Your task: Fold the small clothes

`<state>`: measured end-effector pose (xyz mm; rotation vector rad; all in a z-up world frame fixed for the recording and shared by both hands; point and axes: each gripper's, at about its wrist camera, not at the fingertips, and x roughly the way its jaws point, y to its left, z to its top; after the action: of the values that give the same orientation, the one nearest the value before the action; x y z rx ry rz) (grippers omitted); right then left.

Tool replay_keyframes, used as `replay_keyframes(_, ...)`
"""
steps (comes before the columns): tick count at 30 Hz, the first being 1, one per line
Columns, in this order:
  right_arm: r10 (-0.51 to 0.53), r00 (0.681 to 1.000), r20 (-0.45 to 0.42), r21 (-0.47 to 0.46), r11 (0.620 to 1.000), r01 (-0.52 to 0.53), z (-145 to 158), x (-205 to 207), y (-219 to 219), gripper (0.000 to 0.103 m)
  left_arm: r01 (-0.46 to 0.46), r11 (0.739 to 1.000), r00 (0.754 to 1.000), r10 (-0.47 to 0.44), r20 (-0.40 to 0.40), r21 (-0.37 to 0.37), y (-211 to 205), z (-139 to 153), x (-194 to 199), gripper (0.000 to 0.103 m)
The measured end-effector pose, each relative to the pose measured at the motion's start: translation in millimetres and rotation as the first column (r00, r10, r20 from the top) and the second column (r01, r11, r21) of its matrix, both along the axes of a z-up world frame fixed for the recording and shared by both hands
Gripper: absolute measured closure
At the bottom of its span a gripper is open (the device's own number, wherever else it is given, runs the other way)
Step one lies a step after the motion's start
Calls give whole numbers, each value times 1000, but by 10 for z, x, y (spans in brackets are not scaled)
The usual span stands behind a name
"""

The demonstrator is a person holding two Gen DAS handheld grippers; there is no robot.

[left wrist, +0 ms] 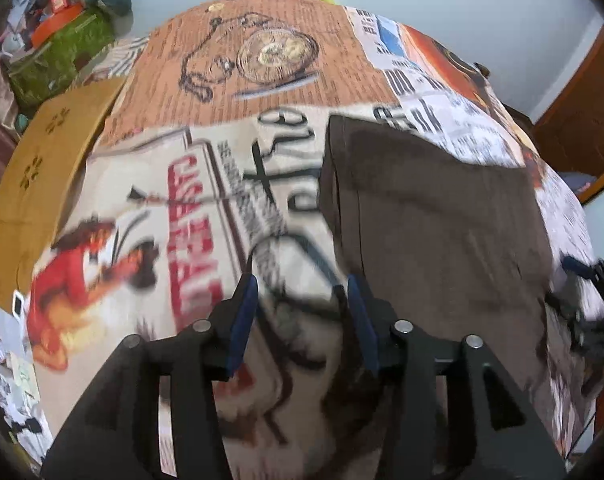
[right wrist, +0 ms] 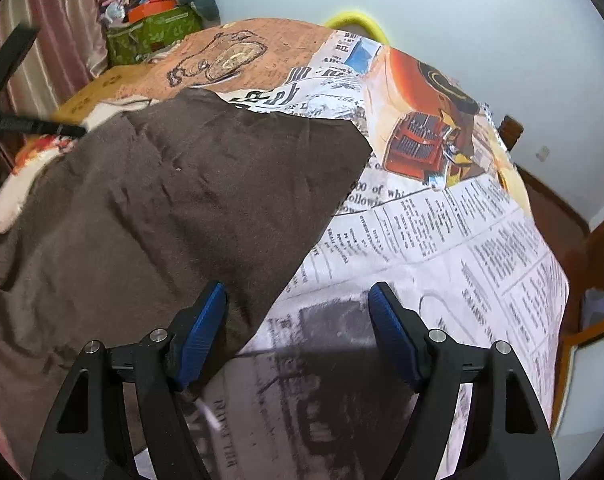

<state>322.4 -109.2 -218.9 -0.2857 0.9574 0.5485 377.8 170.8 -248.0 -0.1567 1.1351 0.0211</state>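
Clutter occupies the far left: a green patterned box [right wrist: 154,36] heaped with oddments, and a tan mat [left wrist: 42,184] whose edge lies under the left side of the printed tablecloth [left wrist: 206,200]. Neither bears on the work unless cloth is dragged that way.

Left gripper [left wrist: 302,300]: jaws parted, nothing between them, hanging over bare tablecloth just left of the brown garment [right wrist: 174,200]. The left-wrist view is smeared, which suggests the hand is travelling. Risk: on a re-grip taken in motion, the pads may catch the tablecloth along with the garment's edge, or miss the edge altogether, and any fold would then pull the covering out of place.

Brown garment: spread flat across the middle of the table, its left edge straight and showing a doubled layer, its far right corner coming to a point. Light creases cross the surface. Risk: folding over these would set them in; a loose upper layer may slide and leave the edges uneven.

Right gripper [right wrist: 302,308]: jaws wide apart, gripping nothing, straddling the garment's near right edge, left pad over brown cloth, right pad over newsprint pattern. Whether the pads touch the cloth cannot be told. Risk: closing from this stance would pinch tablecloth together with garment.

Table's right edge lies near; cloth pulled that way could slip off.
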Motion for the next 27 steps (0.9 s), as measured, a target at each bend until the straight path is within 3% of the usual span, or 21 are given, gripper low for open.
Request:
replay_keyframes(8,-3,1000,-22,79,997,5,225,-324,-12,33,71,996,996,-74,-49,-60,-95,-63,-690,56)
replay_keyframes(13,38,998,-43,71,997,-35,211,-588,100,33,42,993,996,-51,-73,-113,-141,-184,-928,50)
replay_keyframes(15,57,997,-60,61,997,-53,170,-693,144,33,48,994,996,-54,-68,-93,-195,-182,-1016,50)
replay_keyframes(16,61,996,-66,59,997,-57,159,-728,149,33,63,995,996,-67,-61,-73,-243,-166,-1058,51)
replay_keyframes(20,78,993,-87,72,995,-72,147,-865,172,33,83,996,996,-84,-30,-26,-346,-89,-1212,96)
replay_keyframes(27,59,991,-121,78,996,-50,94,-899,166,33,7,1000,999,-7,40,-17,-211,116,-1401,98)
